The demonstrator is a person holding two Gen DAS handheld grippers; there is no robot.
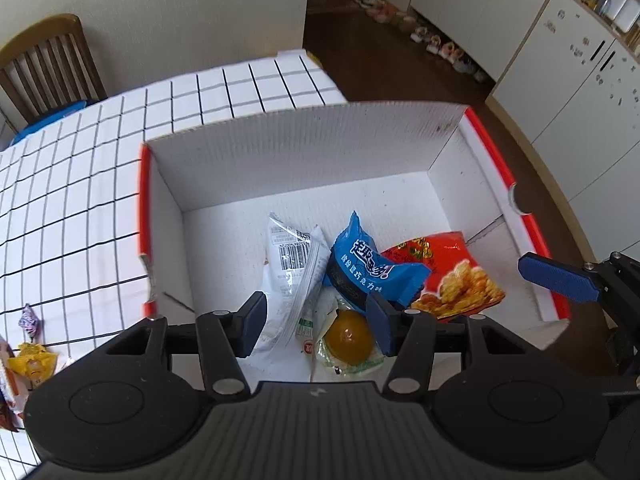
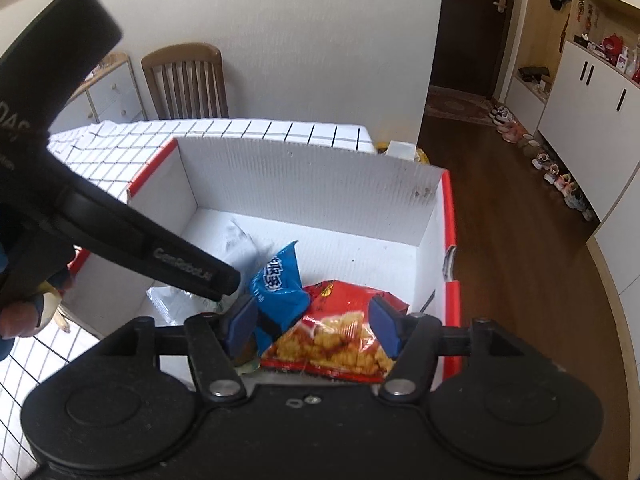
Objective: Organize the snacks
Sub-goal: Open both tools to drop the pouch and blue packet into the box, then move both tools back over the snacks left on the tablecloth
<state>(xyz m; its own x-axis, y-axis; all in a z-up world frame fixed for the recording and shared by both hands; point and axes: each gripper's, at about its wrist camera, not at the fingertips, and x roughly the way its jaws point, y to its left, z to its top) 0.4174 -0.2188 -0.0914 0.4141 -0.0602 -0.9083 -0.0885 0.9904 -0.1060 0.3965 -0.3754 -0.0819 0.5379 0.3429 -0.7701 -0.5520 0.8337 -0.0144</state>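
A white cardboard box (image 1: 304,160) with a red rim stands on the checked tablecloth. Inside lie a white packet (image 1: 292,276), a blue packet (image 1: 360,264), a red crisps packet (image 1: 460,280) and a yellow jelly cup (image 1: 348,336). My left gripper (image 1: 318,320) hovers open above the white packet and the jelly cup, its pads apart from them. Over the red crisps packet (image 2: 336,340), beside the blue packet (image 2: 280,280), my right gripper (image 2: 312,322) is open and holds nothing. One of its blue fingers (image 1: 560,276) shows at the box's right rim.
Loose snacks remain on the tablecloth left of the box: a yellow packet (image 1: 32,360) and a purple sweet (image 1: 29,320). A wooden chair (image 2: 186,80) stands behind the table. The table edge and dark floor (image 2: 500,240) lie just right of the box.
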